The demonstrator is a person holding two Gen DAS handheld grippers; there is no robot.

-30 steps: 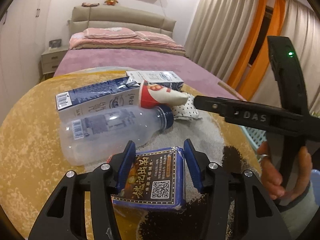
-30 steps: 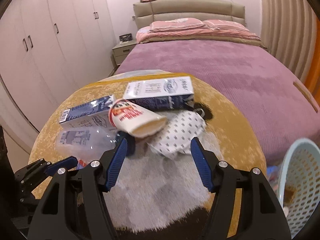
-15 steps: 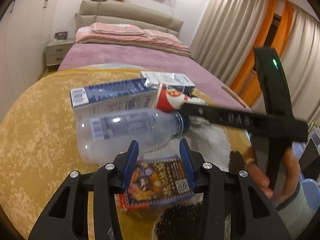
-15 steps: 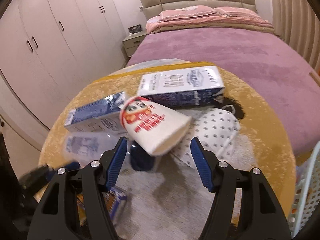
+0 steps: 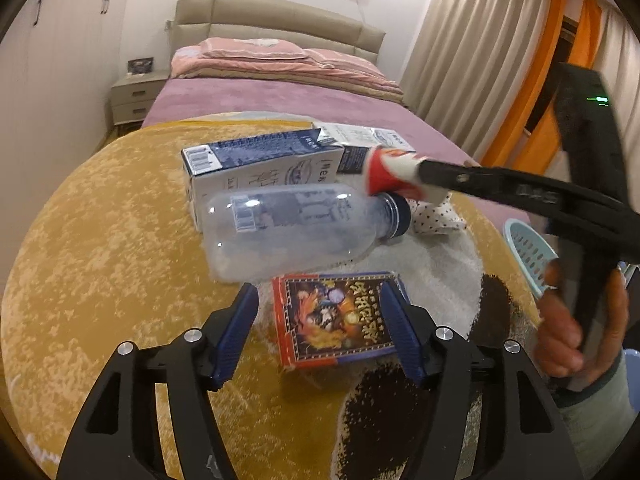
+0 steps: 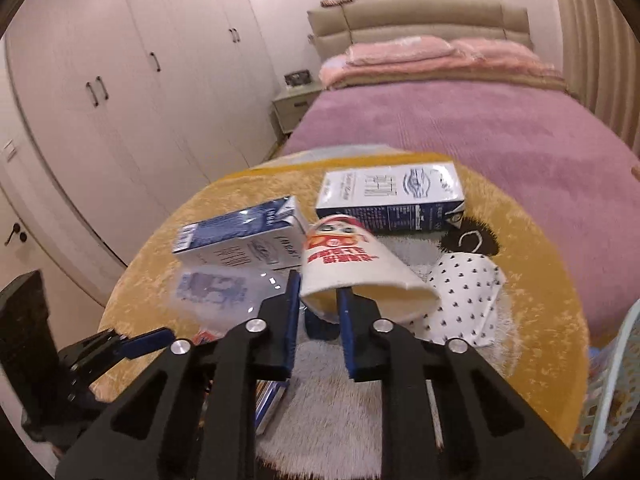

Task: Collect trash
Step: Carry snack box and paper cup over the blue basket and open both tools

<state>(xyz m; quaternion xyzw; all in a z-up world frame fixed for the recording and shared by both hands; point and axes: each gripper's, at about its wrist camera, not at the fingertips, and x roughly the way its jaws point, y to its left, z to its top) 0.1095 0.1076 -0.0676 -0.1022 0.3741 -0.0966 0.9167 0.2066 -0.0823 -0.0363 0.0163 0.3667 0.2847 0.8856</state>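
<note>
Trash lies on a round yellow table (image 5: 100,248). My right gripper (image 6: 318,300) is shut on the rim of a red and white paper cup (image 6: 352,264), lifted and tilted; it also shows in the left wrist view (image 5: 394,172). My left gripper (image 5: 320,332) is open around a small colourful box (image 5: 336,316) that rests on the table, its right finger beside the box. A clear plastic bottle (image 5: 288,232) lies just beyond, with two blue and white cartons (image 5: 264,168) (image 6: 390,200) and a dotted face mask (image 6: 460,296).
A light blue mesh basket (image 5: 528,252) (image 6: 612,392) stands to the right of the table. A bed with a purple cover (image 6: 500,148) lies behind. White wardrobes (image 6: 120,80) line the left wall. A white fluffy patch (image 6: 340,400) covers the table's near part.
My right gripper closed on the paper cup's rim and raised it. My left gripper opened and let the small box drop onto the table, now showing its picture face.
</note>
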